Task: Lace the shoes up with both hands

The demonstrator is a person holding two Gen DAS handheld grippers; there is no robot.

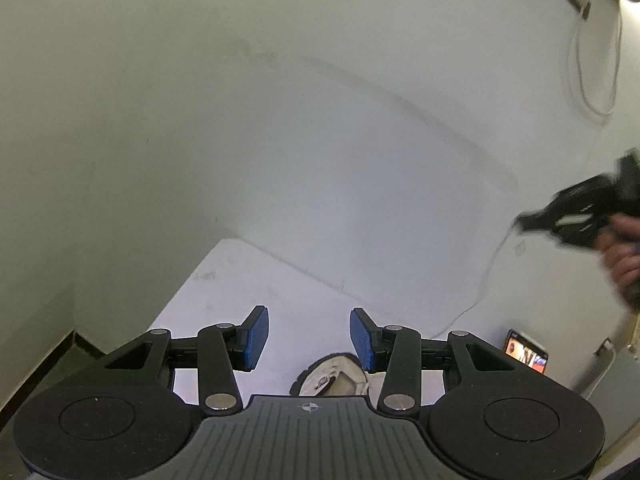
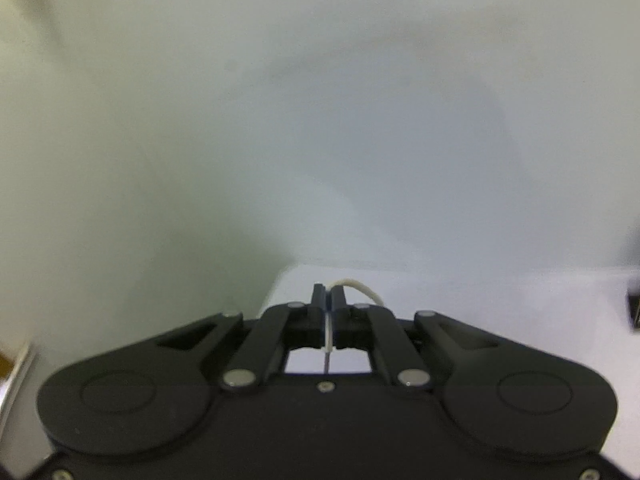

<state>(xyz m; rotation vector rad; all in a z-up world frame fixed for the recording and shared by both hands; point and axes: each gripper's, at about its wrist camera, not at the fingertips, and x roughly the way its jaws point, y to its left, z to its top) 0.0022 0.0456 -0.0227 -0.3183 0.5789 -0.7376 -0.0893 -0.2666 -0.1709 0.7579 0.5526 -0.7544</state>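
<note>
1. Left gripper (image 1: 309,338), black linkage with blue ribbed pads: jaws apart, nothing between them. It is held above a white tabletop (image 1: 224,280) and faces a plain pale wall.
2. Cream low-top shoe with dark sole (image 1: 332,376) sits on the tabletop below the left gripper, seen through the gap between the fingers; only its upper and collar show, the rest hidden behind the gripper body.
3. Right gripper (image 2: 329,294), same black build: jaws together, clamped on a thin off-white shoelace (image 2: 362,286). The lace arcs out to the right of the fingertips; its dark tip pokes out behind the pads towards the camera.
4. In the left wrist view the right gripper (image 1: 524,222) shows blurred at the right edge, raised well above the table, a person's hand (image 1: 624,252) wrapped round its handle.
5. A small phone with lit screen (image 1: 526,350) lies on the tabletop to the right of the shoe, apart from it.
</note>
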